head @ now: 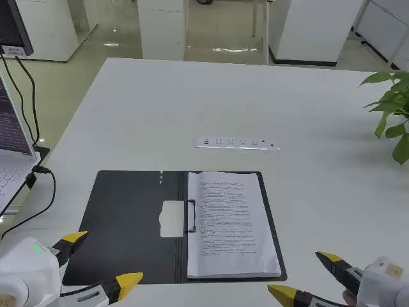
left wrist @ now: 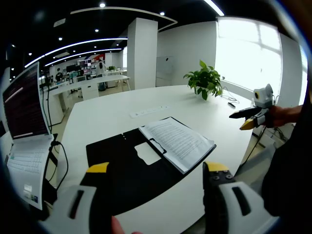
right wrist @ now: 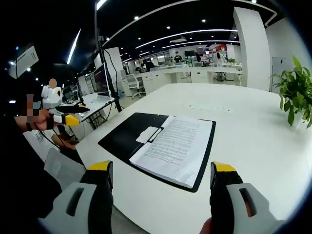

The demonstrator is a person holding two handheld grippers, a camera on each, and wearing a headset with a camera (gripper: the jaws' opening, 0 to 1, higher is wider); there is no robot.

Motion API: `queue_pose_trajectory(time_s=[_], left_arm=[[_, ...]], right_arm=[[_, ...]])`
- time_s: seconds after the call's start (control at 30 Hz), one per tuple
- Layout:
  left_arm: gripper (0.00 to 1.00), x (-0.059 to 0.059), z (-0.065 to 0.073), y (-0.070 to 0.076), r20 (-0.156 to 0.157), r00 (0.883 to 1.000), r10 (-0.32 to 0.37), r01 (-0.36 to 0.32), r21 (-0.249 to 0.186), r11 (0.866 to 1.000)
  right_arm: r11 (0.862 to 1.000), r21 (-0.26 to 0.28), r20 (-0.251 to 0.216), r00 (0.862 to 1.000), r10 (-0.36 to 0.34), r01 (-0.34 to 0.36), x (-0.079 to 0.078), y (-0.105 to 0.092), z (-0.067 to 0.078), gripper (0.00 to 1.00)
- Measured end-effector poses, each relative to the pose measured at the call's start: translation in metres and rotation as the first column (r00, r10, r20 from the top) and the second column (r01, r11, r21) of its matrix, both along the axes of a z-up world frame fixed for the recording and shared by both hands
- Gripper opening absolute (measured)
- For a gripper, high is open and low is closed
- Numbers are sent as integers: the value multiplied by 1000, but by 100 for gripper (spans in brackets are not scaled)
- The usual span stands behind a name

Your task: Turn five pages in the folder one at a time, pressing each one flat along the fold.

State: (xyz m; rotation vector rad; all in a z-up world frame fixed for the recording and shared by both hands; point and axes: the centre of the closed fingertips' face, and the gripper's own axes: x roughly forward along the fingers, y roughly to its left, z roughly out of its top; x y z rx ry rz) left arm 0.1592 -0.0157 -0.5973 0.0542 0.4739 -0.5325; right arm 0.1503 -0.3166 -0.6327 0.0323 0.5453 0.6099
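Observation:
A black folder (head: pixel 128 217) lies open and flat on the white table, near its front edge. A stack of printed pages (head: pixel 229 220) rests on its right half under a clip (head: pixel 190 216); a small white label (head: pixel 171 219) sits on the left cover. My left gripper (head: pixel 102 262) hovers open at the folder's near left corner, holding nothing. My right gripper (head: pixel 307 275) stands open off the near right corner, also holding nothing. The folder (left wrist: pixel 141 161) appears ahead of the left gripper (left wrist: pixel 156 170), and the pages (right wrist: pixel 178 144) lie ahead of the right gripper (right wrist: pixel 161 170).
A white power strip (head: pixel 236 142) lies beyond the folder. An open laptop (head: pixel 13 153) with black cables (head: pixel 29 121) sits at the left edge. A potted plant (head: pixel 391 105) stands at the far right. Bare table (head: pixel 192 96) stretches behind the folder.

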Motion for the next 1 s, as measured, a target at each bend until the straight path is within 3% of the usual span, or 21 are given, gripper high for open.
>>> queue_pose_trajectory(time_s=[1.0], left_arm=[[76,0,4,0,1,1000,-1,1,2,1000]], right_arm=[[1000,1,-4,1000,13,-13,-3,2,-1,81]])
